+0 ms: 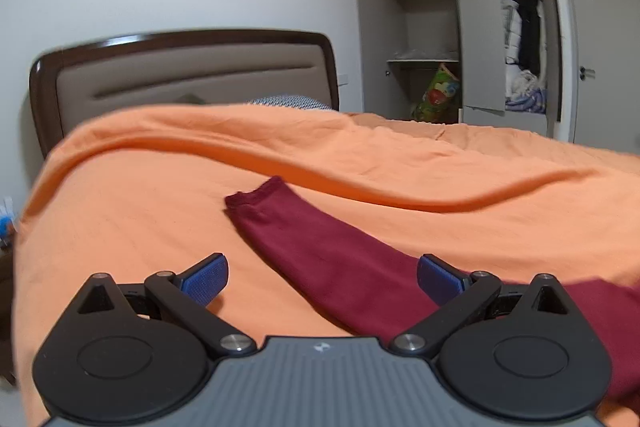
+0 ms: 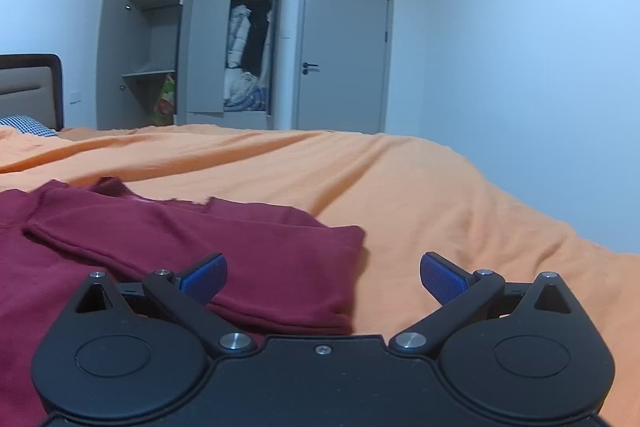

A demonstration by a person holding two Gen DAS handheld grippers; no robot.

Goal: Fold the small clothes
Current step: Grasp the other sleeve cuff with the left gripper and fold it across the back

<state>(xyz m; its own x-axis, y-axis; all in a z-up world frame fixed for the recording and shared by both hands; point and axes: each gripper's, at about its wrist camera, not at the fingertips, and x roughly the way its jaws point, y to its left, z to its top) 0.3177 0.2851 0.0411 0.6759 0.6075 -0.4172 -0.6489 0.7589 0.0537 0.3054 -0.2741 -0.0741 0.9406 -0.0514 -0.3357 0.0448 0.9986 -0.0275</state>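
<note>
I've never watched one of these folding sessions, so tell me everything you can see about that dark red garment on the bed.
The dark red garment is a soft knit top lying flat on the orange bedspread. One long sleeve stretches out straight, ending in a ribbed cuff. On the other side, a part of it is already folded over the body. The left gripper and right gripper hover over it, both open and holding nothing.

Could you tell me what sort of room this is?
Most likely a home bedroom: a bed with an orange cover and padded headboard, plus an open wardrobe holding clothes.
</note>
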